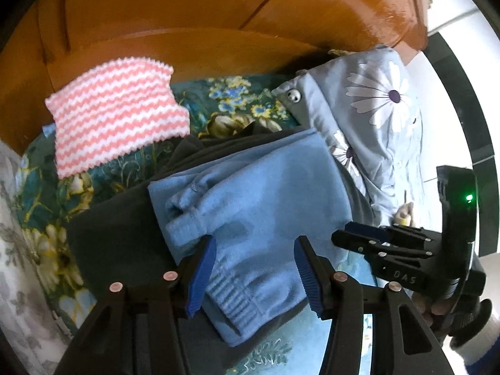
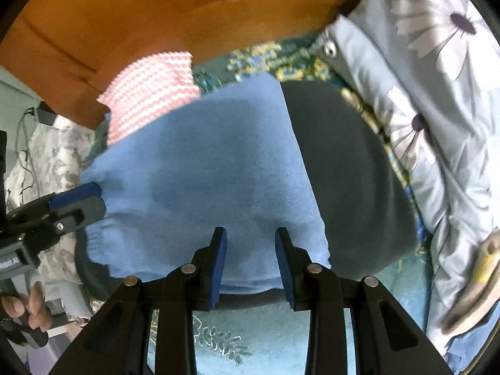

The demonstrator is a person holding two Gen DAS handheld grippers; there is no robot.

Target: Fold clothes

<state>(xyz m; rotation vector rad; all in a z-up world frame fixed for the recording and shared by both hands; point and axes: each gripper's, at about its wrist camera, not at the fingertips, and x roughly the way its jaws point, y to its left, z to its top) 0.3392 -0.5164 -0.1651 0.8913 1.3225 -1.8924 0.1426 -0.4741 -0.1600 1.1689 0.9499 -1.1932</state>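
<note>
On the flowered bed (image 2: 218,337), where the blue sweater (image 1: 265,193) lies folded upon a dark garment (image 2: 350,168), we hold the left gripper (image 1: 254,273) and right gripper (image 2: 251,262) spread above its hem, so any pressing or smoothing should be gentle and even.

Orange wooden headboard (image 1: 193,9), floral bedsheet (image 1: 237,100), daisy-print pillow (image 1: 375,93)

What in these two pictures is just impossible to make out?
- Dark garment: the blue sweater covers most of it in both views.
- Pink-and-white knit, right wrist view: blurred, lower edge behind the sweater.
- Yellowish object, right wrist view: blurred, cut by the edge.
- Right gripper, left wrist view: fingers seen side-on, gap unclear.
</note>
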